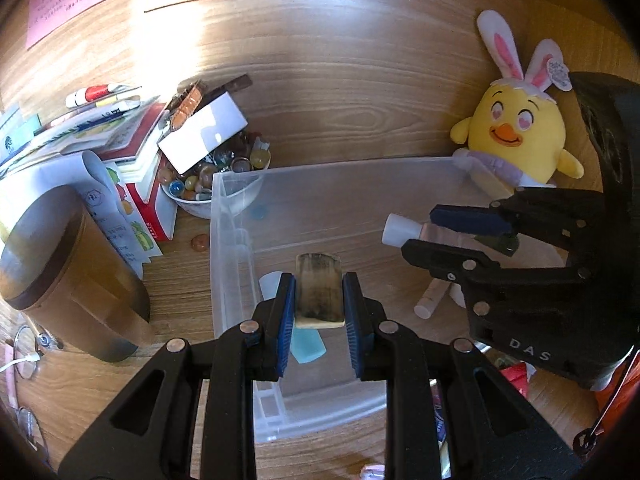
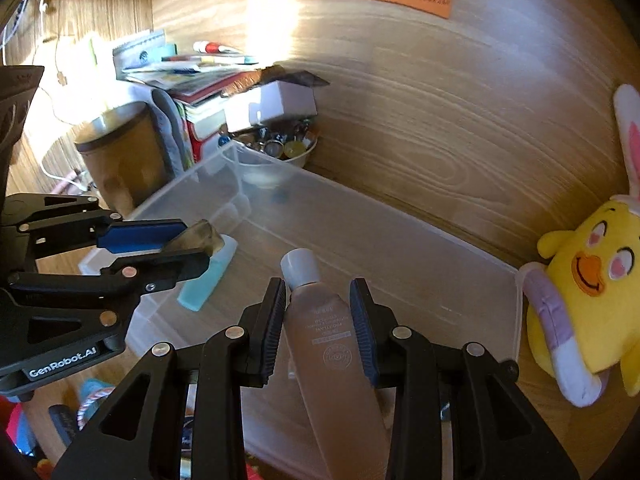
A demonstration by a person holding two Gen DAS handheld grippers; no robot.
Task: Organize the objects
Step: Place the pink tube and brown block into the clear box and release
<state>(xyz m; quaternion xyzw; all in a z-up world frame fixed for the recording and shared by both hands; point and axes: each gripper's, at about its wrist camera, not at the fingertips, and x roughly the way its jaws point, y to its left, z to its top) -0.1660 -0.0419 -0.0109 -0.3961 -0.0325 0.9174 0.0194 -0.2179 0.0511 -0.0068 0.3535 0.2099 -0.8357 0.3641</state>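
Note:
A clear plastic bin [image 1: 232, 248] [image 2: 472, 240] sits on the wooden desk. My left gripper [image 1: 319, 300] [image 2: 188, 246] is shut on a tan, dark-streaked flat block [image 1: 319, 290] [image 2: 196, 238] and holds it above the bin's left part. My right gripper [image 2: 318, 312] [image 1: 452, 232] is shut on a translucent pink tube with a white cap [image 2: 324, 344] [image 1: 404, 231], held over the bin's right part. A teal flat item [image 1: 306, 346] [image 2: 202, 282] lies on the bin floor under the left gripper. A pale cylinder [image 1: 430, 300] lies in the bin under the right gripper.
A yellow chick plush with bunny ears [image 1: 516, 128] [image 2: 588, 280] sits by the bin's right corner. A bowl of marbles [image 1: 216, 176] [image 2: 280, 146], stacked books [image 1: 120, 136] and a brown lidded cup [image 1: 68, 276] [image 2: 120, 152] stand left of the bin.

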